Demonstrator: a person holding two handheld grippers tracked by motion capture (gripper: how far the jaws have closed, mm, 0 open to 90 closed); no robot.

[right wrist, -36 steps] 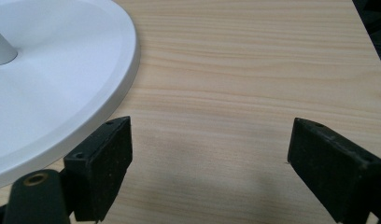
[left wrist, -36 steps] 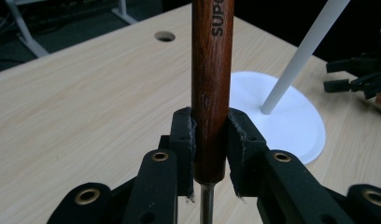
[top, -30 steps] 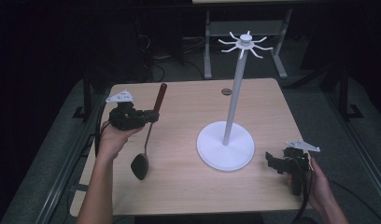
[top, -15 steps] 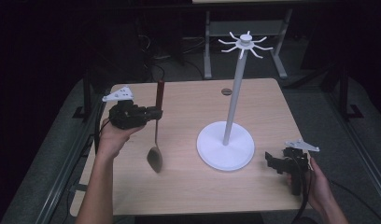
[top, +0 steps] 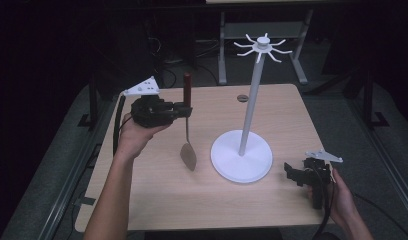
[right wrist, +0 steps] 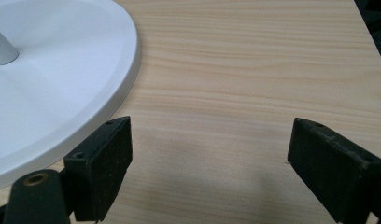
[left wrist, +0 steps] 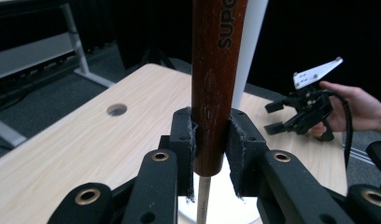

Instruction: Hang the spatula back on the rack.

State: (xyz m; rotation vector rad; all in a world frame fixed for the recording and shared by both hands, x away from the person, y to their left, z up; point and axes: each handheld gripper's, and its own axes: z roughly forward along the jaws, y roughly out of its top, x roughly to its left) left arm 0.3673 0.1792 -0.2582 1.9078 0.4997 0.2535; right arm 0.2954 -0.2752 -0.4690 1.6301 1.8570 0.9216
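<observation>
The left claw [top: 188, 111], clamped on the brown wooden-handled metal spatula [top: 187, 131], has lifted it off the surface [top: 157, 200] since a second ago. It now hangs upright, left of the white hook-topped stand [top: 242, 160], probably bound for a hook. The right claw [top: 294, 174] rests open.

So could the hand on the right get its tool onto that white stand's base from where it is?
Probably yes. The right tool sits open just beside the stand's base, with only bare table between them. The spatula hangs from the left tool, out of its way.

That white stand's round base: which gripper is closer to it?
Right. The right gripper sits open beside the base rim. The left gripper, holding the spatula, is raised farther off on the other side.
</observation>
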